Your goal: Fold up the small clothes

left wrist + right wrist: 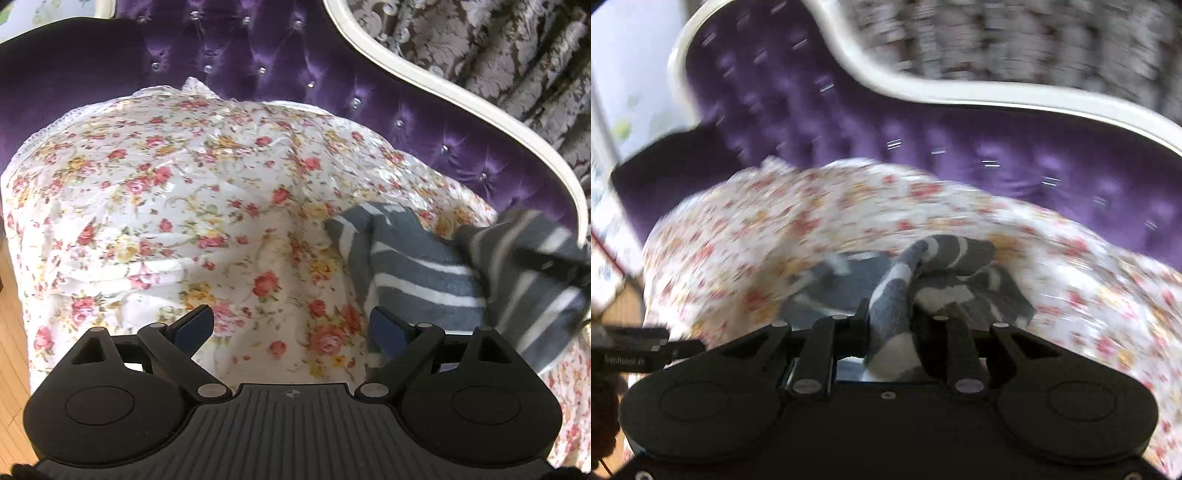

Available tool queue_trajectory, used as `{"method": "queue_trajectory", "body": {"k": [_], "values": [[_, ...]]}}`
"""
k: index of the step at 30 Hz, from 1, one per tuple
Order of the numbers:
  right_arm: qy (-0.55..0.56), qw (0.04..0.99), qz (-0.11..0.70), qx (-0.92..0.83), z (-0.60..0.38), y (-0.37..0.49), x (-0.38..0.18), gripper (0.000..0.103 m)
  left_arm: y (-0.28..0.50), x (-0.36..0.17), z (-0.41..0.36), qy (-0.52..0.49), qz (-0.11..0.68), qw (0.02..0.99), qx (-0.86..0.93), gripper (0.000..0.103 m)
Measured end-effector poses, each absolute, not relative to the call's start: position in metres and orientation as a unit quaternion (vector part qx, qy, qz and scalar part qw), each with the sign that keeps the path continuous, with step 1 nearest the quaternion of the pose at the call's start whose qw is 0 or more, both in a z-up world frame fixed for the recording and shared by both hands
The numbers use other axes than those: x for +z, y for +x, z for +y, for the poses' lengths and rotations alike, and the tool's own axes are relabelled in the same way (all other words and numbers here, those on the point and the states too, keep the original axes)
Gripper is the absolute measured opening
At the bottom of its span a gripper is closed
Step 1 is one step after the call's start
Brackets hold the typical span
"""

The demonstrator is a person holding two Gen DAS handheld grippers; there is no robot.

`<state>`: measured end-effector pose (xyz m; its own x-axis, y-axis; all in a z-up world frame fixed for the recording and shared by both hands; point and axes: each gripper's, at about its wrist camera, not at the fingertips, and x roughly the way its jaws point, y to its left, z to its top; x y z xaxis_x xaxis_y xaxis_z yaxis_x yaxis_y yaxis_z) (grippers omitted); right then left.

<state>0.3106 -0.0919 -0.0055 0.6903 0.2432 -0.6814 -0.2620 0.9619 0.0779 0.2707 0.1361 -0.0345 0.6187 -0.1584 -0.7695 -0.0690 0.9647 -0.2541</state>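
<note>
A grey garment with white stripes (424, 273) lies on the floral cover (166, 206) of a couch, at the right of the left wrist view. My left gripper (291, 325) is open and empty just above the cover, its right finger (388, 328) beside the garment's near edge. A lifted part of the garment (535, 266) hangs at the far right, held up by a dark gripper part. In the blurred right wrist view my right gripper (890, 325) is shut on a bunched fold of the striped garment (897, 291); the rest of it (834, 288) lies on the cover below.
The couch has a purple tufted back (258, 66) with a white curved frame (443, 88). Patterned grey curtain (498, 48) hangs behind. Wooden floor (11, 332) shows at the left. The left gripper's body (635, 354) shows at the left edge of the right wrist view.
</note>
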Motion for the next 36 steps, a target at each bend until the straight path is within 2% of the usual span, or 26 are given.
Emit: {"method": "queue_trajectory", "body": {"k": [6,8,10,13,20,26,32,36], "values": [[-0.119,0.9,0.383,0.17,-0.009,0.307,-0.049,0.03,0.271,-0.031,0.151,-0.146,0.435,0.888,-0.017,0.092],[-0.135,0.895,0.387,0.175,0.003,0.307,-0.062,0.036,0.271,-0.03,0.154,-0.151,0.434,0.888,-0.016,0.092],[-0.129,0.894,0.386,0.19,0.007,0.304,-0.071,0.053,0.271,-0.03,0.156,-0.157,0.433,0.887,-0.017,0.092],[-0.097,0.897,0.365,0.231,0.002,0.296,-0.069,0.063,0.272,-0.029,0.159,-0.162,0.431,0.887,-0.014,0.092],[-0.054,0.906,0.301,0.292,-0.016,0.27,-0.047,0.064,0.271,-0.029,0.158,-0.16,0.426,0.891,-0.009,0.092],[-0.029,0.918,0.284,0.275,-0.054,0.254,-0.038,0.064,0.265,-0.023,0.146,-0.145,0.406,0.902,-0.023,0.092],[-0.057,0.935,0.284,0.205,-0.089,0.243,-0.053,0.063,0.252,-0.012,0.117,-0.125,0.365,0.92,-0.074,0.092],[-0.041,0.942,0.285,0.171,-0.109,0.253,-0.063,0.054,0.247,-0.014,0.093,-0.095,0.361,0.922,-0.107,0.092]]}}
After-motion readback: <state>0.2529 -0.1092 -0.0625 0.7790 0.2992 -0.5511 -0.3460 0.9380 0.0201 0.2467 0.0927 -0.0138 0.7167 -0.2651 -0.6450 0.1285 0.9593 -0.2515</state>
